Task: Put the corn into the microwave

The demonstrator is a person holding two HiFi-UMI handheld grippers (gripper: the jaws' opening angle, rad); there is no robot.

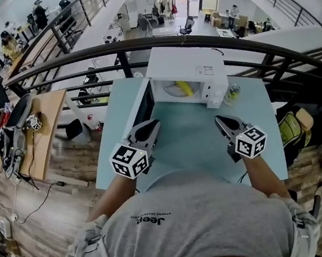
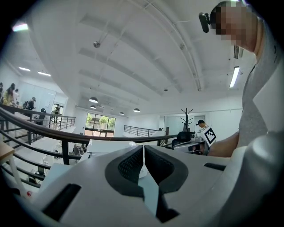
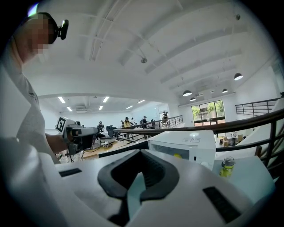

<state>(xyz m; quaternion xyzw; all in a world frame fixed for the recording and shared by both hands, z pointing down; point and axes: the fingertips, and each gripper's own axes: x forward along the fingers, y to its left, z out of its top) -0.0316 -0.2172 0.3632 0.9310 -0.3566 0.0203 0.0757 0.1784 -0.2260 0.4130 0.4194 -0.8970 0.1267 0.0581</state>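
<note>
The white microwave point(image 1: 191, 69) stands at the far end of the pale blue table point(image 1: 193, 150) with its door point(image 1: 144, 102) swung open to the left. A yellow corn cob point(image 1: 184, 87) lies inside on the turntable. My left gripper point(image 1: 156, 123) hovers over the table, in front of the door, shut and empty. My right gripper point(image 1: 217, 119) is level with it, in front of the microwave's right side, also shut with nothing in it. In the right gripper view the microwave point(image 3: 188, 146) is ahead and the corn point(image 3: 177, 156) shows as a yellow spot.
A small yellow-green bottle point(image 1: 233, 91) stands on the table right of the microwave. A dark curved railing point(image 1: 82, 59) runs behind the table. A wooden desk point(image 1: 45, 133) with gear is at the left, and a bag point(image 1: 293, 126) lies on the floor at the right.
</note>
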